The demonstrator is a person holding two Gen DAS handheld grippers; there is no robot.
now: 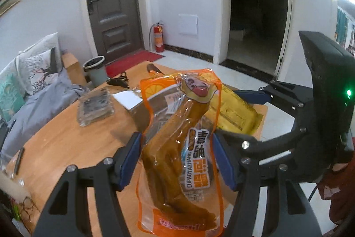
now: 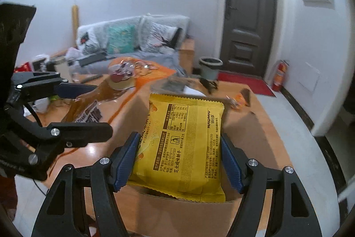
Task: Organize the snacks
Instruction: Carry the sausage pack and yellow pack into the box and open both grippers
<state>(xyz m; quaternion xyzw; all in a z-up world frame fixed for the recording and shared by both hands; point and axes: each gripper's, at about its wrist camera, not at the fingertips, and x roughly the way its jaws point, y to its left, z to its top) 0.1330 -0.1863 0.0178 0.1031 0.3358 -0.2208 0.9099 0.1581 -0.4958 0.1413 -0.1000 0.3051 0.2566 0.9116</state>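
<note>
My left gripper (image 1: pixel 177 161) is shut on an orange-edged clear snack pouch (image 1: pixel 179 143) with a brown piece inside, lifted above the wooden table (image 1: pixel 66 137). In the right wrist view that pouch (image 2: pixel 97 101) and the left gripper (image 2: pixel 95 108) show at the left. My right gripper (image 2: pixel 179 161) is shut on a yellow cracker packet (image 2: pixel 186 143), printed back facing the camera. It hangs over an open cardboard box (image 2: pixel 177 212). The left wrist view shows the yellow packet (image 1: pixel 235 112) behind the pouch, held by the right gripper (image 1: pixel 241 112). Another small orange snack (image 2: pixel 240 100) lies on the table further off.
A clear plastic tray (image 1: pixel 95 108), a white sheet (image 1: pixel 128 98) and black cables (image 1: pixel 117 81) lie on the table. A grey bin (image 1: pixel 95 70) stands beyond it, a sofa with cushions (image 2: pixel 133 37) to the side. A fire extinguisher (image 1: pixel 158 37) and red mat (image 1: pixel 133 61) sit by the door.
</note>
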